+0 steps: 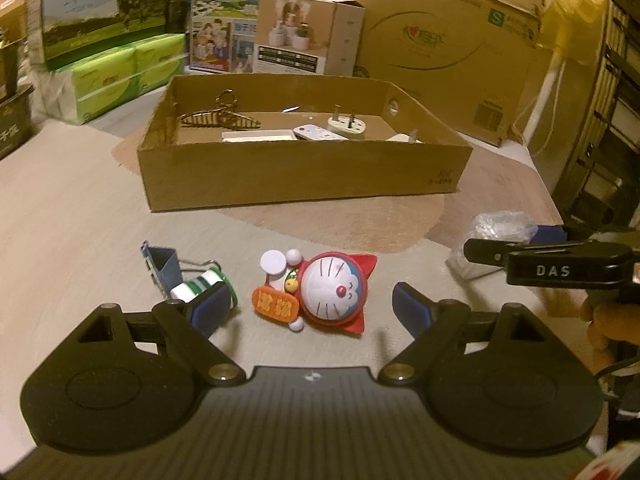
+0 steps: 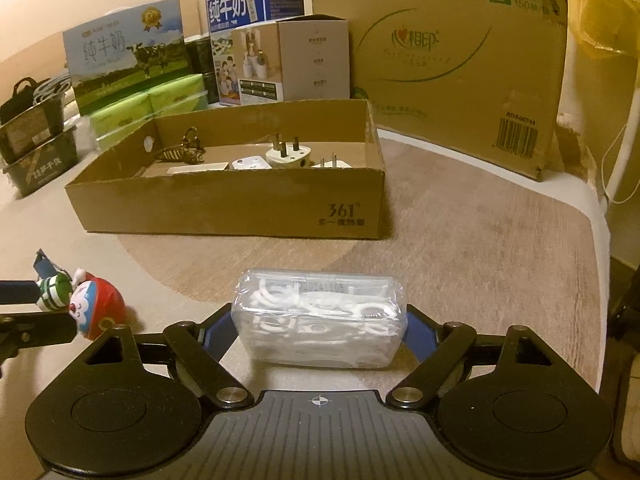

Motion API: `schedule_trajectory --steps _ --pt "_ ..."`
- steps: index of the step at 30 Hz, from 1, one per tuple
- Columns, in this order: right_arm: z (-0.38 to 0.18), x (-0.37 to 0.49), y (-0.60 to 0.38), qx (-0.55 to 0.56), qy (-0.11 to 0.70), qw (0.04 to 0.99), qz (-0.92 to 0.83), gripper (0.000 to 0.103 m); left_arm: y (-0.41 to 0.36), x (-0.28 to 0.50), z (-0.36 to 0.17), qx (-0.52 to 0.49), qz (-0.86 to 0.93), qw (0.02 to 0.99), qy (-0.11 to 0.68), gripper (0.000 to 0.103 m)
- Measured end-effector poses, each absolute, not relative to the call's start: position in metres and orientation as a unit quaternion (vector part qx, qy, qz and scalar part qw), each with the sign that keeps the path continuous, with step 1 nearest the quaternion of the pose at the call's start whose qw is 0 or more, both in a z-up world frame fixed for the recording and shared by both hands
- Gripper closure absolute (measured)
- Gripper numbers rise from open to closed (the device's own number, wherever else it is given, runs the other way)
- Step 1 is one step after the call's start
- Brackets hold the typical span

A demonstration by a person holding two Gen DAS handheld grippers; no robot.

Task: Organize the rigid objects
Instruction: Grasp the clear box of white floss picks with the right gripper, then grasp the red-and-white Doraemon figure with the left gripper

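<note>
Left wrist view only: the round red, white and blue cat-robot figurine (image 1: 328,292) shows its whole face and orange sign, lying on the pale wood-grain tabletop (image 1: 72,248) between the fingers of the left tool (image 1: 312,308), touching neither.
Right wrist view only: the clear plastic box of white floss picks (image 2: 320,316) is seen whole, and the "361" print on the box wall is readable.
Left tool: spread wide, gripping nothing; its left pad sits just beside a small green-and-white striped roll (image 1: 200,284).
Right tool: the right tool (image 2: 320,328) straddles the floss box, blue pads at both ends; whether they press on it cannot be told.
Counts on the tabletop: one figurine, one striped roll, one dark blue binder clip (image 1: 164,268), one floss box.
Container: one shallow open brown cardboard box (image 2: 224,208), on the far side of the tabletop.
Contents: one small brass-coloured striped hanger (image 2: 180,152) at far left, one flat cream rectangular piece (image 1: 260,136), one white flat adapter (image 1: 316,133), one cream plug with prongs up (image 2: 288,154), one white plug (image 2: 332,162) at right.
Behind: milk cartons, green tissue packs and a large cardboard carton (image 2: 460,60) stand at the far edge.
</note>
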State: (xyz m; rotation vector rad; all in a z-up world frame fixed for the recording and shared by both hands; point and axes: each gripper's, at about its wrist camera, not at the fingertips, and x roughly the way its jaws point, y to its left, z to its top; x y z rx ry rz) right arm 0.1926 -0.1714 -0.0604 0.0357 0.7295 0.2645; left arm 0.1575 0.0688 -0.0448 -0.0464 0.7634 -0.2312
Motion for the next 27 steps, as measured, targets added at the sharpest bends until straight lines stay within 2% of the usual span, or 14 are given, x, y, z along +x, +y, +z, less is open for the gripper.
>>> schedule_trajectory --steps 21,27 --pt "-0.056 0.181 -0.176 0.022 0.358 0.923 0.139 0.018 0.06 0.204 -0.063 0.006 -0.151 0.89 0.431 0.025" --pt "-0.056 0.179 -0.176 0.023 0.358 0.923 0.139 0.019 0.061 0.203 -0.062 0.001 -0.149 0.89 0.432 0.031"
